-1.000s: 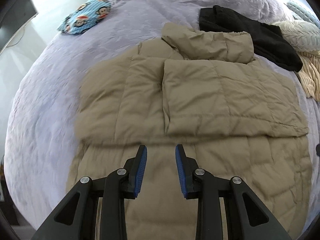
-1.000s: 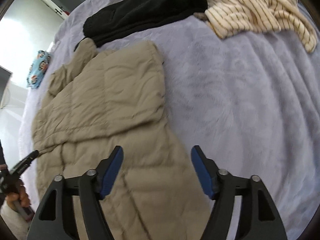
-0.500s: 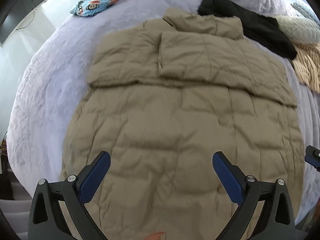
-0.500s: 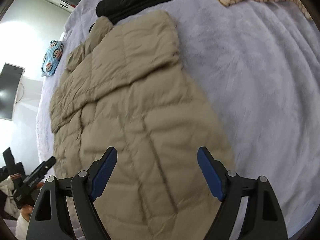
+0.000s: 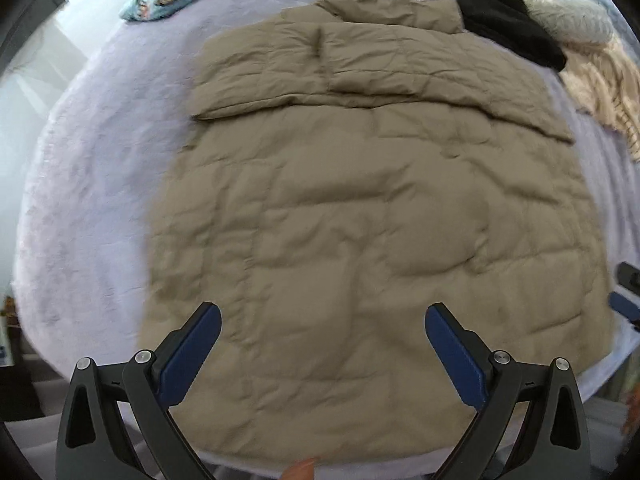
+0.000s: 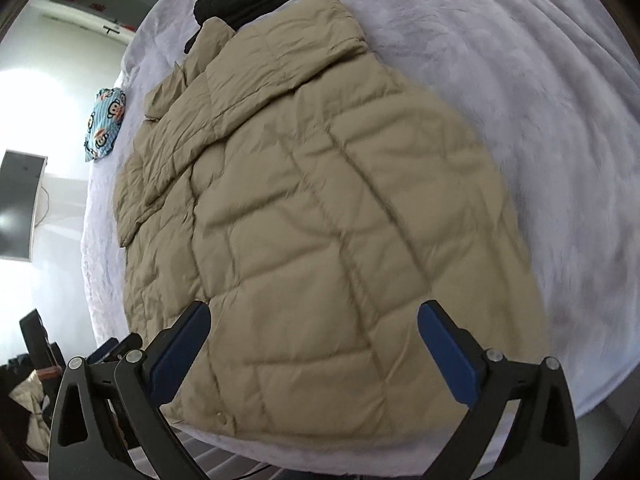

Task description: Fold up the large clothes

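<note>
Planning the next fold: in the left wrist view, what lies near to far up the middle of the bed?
Left gripper → tan coat's flat lower body → folded-in sleeves → hood → black garment at the far edge.

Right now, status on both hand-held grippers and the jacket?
Left hand-held gripper open, right open, both empty. Tan puffer jacket flat on bed, sleeves folded in. Black garment touching collar.
</note>
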`<state>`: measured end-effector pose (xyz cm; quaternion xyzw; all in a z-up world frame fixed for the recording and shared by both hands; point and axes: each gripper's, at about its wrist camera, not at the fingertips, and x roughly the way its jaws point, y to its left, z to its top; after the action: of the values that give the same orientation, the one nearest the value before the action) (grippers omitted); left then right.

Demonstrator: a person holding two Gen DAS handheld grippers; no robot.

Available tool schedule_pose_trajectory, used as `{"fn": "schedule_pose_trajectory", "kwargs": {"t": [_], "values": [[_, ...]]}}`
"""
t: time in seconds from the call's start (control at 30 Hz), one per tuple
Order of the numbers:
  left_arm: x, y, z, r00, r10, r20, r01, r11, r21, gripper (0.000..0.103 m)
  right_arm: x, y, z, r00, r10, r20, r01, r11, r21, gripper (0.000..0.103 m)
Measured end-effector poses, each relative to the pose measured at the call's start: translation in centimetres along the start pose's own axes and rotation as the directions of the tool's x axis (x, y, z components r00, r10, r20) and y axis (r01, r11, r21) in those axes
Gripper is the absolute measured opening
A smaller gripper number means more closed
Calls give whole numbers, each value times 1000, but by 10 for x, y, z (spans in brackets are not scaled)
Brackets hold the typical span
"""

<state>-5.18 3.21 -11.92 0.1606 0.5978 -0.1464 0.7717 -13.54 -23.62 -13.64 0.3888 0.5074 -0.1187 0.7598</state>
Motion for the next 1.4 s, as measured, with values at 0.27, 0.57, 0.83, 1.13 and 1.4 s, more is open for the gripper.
{"fn": "schedule_pose_trajectory", "kwargs": {"t": [0.27, 0.57, 0.83, 1.13, 1.4], "values": [[5, 34, -31, 999, 6, -51, -5, 1000, 18, 102, 1, 11, -43, 999, -2, -41, 4, 998, 64, 103], [5, 70, -55, 992, -108, -69, 102, 991, -84, 102, 11, 7, -64, 987, 48, -156, -23, 988, 155, 103], [12, 123, -76, 961, -259, -96, 226, 938, -263, 102, 8, -35, -78, 984, 145, -102, -99, 926, 366, 103], [23, 135, -107, 839, -536, -94, 468, 799, -376, 102, 8, -88, -100, 970, 243, -30, -185, 808, 560, 103], [54, 119, -113, 786, -607, -116, 500, 735, -459, 102, 19, -111, -103, 969, 248, 0, -197, 770, 607, 103]]}}
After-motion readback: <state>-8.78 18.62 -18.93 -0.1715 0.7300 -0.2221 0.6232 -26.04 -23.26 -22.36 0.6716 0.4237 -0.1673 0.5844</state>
